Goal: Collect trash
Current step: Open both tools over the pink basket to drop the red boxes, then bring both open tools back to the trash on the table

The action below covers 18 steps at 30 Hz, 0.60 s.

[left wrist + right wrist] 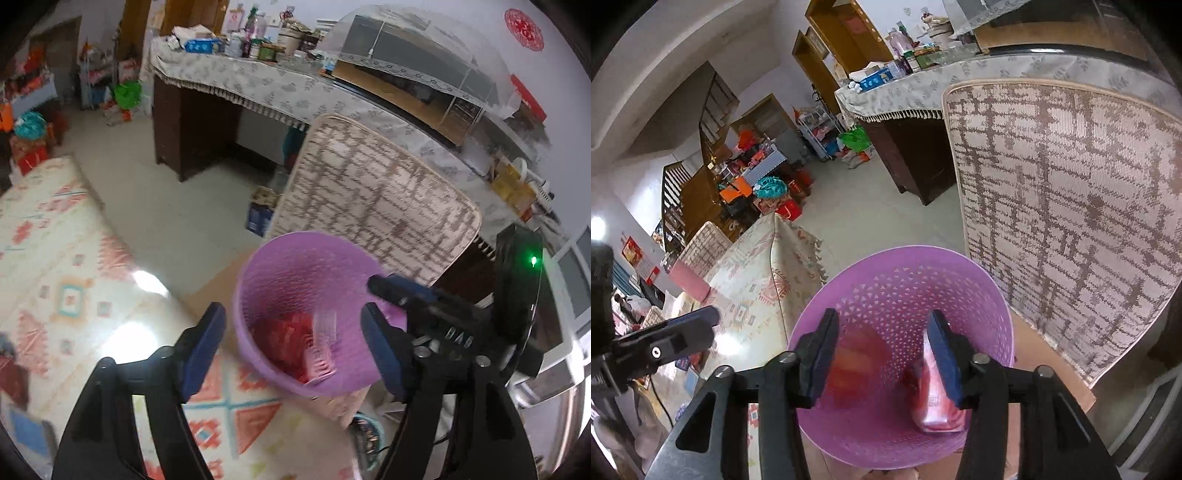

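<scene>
Right wrist view: right gripper [881, 356] tilts down over the purple basket [979, 291], jaws apart, nothing clamped; red and pink trash [936, 410] lies inside; left gripper [291, 345] also gapes empty beside the basket's rim; patterned chair back [1071, 206] close behind.
</scene>
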Each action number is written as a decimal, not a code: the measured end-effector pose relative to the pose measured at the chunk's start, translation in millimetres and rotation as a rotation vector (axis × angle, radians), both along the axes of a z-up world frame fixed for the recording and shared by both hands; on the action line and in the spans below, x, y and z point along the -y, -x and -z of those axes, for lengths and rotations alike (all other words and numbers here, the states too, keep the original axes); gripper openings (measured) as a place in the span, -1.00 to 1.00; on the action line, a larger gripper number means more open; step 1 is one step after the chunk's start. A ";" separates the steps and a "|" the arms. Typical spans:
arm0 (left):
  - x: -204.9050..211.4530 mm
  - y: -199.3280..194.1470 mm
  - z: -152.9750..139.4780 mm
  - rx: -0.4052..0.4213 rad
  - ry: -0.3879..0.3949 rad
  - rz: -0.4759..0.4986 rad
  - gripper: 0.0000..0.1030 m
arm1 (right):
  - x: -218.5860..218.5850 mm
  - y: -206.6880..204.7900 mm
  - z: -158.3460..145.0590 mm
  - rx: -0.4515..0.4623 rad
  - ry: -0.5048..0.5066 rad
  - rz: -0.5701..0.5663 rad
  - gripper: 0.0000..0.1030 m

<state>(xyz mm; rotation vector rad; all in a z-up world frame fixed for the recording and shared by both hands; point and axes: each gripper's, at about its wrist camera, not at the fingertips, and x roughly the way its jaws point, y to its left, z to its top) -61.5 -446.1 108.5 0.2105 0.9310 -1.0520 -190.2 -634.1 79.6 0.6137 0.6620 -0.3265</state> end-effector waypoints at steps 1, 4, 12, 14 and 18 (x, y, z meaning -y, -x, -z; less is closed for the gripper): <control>-10.5 1.4 -0.9 0.011 -0.001 -0.011 0.54 | -2.8 0.8 -0.8 0.000 0.003 -0.004 0.16; -39.9 2.8 -2.7 0.038 -0.012 -0.037 0.62 | -12.1 0.1 -4.3 0.002 0.000 -0.022 0.18; -139.0 -13.2 0.0 0.021 0.003 -0.167 0.62 | -73.7 -11.6 -29.0 0.064 0.046 -0.124 0.48; -166.2 -20.7 2.9 -0.010 0.007 -0.215 0.62 | -94.5 -19.7 -32.3 0.079 0.039 -0.170 0.49; -230.2 -27.5 7.8 0.036 -0.035 -0.338 0.62 | -140.6 -42.5 -29.4 0.080 -0.027 -0.288 0.49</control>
